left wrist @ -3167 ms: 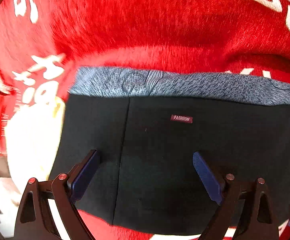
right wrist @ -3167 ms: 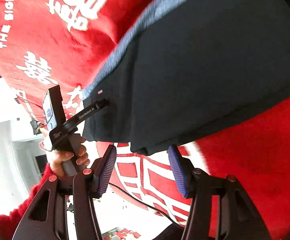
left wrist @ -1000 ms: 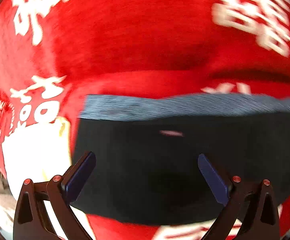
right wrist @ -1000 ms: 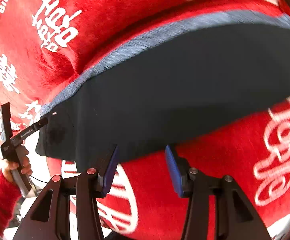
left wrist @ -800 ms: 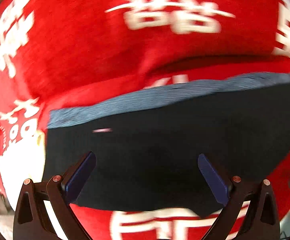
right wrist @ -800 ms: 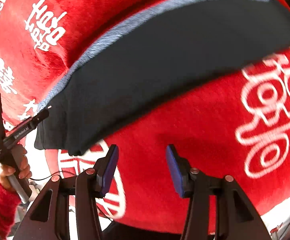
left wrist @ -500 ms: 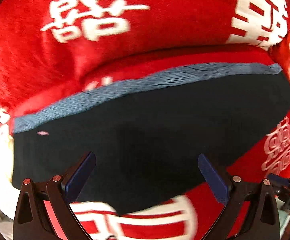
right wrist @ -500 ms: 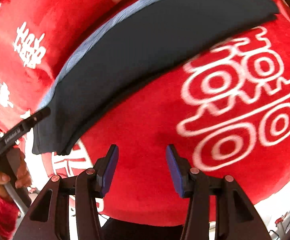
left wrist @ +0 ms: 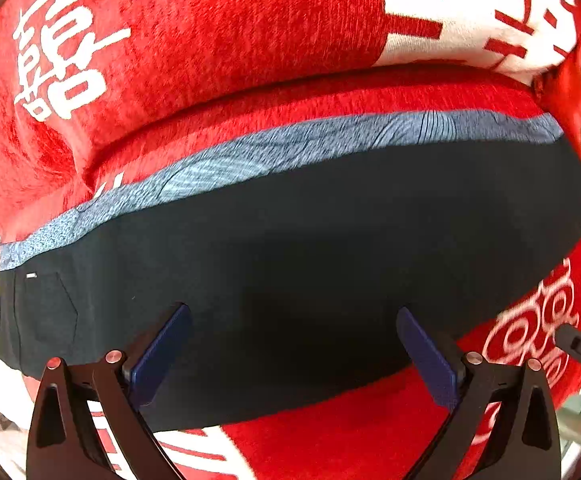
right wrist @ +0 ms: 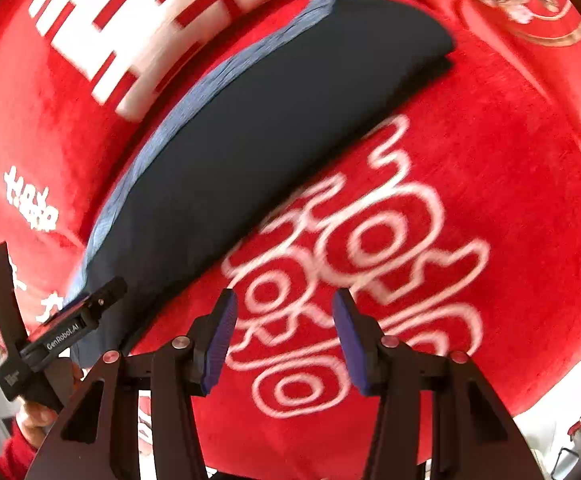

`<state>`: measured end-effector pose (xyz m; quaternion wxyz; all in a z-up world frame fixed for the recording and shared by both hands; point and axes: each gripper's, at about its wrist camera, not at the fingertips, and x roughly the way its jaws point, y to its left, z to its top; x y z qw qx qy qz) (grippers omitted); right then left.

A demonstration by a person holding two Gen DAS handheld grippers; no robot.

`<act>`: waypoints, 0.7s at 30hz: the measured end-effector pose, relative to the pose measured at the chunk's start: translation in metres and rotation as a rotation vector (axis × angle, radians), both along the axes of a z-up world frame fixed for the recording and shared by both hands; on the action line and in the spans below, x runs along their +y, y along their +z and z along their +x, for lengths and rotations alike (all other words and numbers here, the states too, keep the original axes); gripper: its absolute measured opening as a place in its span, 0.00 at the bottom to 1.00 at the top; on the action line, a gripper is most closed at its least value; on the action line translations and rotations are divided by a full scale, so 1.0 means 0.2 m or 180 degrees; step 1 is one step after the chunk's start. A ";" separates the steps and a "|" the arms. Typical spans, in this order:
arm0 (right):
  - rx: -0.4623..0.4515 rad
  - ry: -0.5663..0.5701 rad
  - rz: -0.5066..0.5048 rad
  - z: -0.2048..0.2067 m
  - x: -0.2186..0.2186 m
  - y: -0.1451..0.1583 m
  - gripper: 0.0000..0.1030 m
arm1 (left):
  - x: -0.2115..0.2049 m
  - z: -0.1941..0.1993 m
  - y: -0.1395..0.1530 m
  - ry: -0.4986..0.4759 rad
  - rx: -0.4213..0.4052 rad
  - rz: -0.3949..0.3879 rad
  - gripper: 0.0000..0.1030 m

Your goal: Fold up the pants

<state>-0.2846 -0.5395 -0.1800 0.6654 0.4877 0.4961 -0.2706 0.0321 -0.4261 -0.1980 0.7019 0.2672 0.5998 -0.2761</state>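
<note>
Left wrist | pants (left wrist: 290, 248) on red blanket (left wrist: 230, 40) | unobstructed

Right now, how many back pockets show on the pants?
1: a back pocket at the left end of the pants, left wrist view. Any others may be hidden by the fold.

Plush red blanket (left wrist: 226, 40) with white characters (right wrist: 354, 248) — gold-patterned red cushion (right wrist: 530, 4) at its edge

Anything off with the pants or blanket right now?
Nothing stands out. The dark pants lie flat in a long strip on the red blanket, with their blue-grey inner layer showing evenly along the far edge. Both hand-held grippers are open and empty.
</note>
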 end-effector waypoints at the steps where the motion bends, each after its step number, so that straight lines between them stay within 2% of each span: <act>1: -0.0006 -0.0059 -0.0013 -0.02 -0.05 0.00 0.52 | -0.03 0.00 0.00 0.0043 -0.0012 -0.0002 1.00; 4: -0.0167 -0.0267 -0.0003 -0.10 -0.17 0.00 0.52 | -0.10 0.00 0.01 0.0167 -0.0024 -0.0023 1.00; 5: -0.0236 -0.0342 0.0001 -0.11 -0.21 0.00 0.54 | -0.13 -0.01 0.01 0.0193 -0.0019 -0.0046 1.00; 6: -0.0295 -0.0406 0.0008 -0.13 -0.23 -0.01 0.61 | -0.14 -0.01 0.03 0.0213 -0.0021 -0.0066 1.00; 8: -0.0418 -0.0559 0.0029 -0.18 -0.30 -0.03 0.65 | -0.19 -0.02 0.04 0.0206 -0.0045 -0.0083 1.00; 15: -0.0897 -0.0777 0.0066 -0.25 -0.43 -0.12 0.65 | -0.37 -0.16 -0.06 0.0081 -0.0123 -0.0061 1.00; 17: -0.1012 -0.0775 0.0074 -0.25 -0.42 -0.14 0.65 | -0.37 -0.17 -0.12 0.0156 -0.0058 -0.0049 1.00; 21: -0.1212 -0.0787 0.0117 -0.27 -0.42 -0.18 0.65 | -0.35 -0.17 -0.13 0.0297 -0.0056 -0.0202 1.00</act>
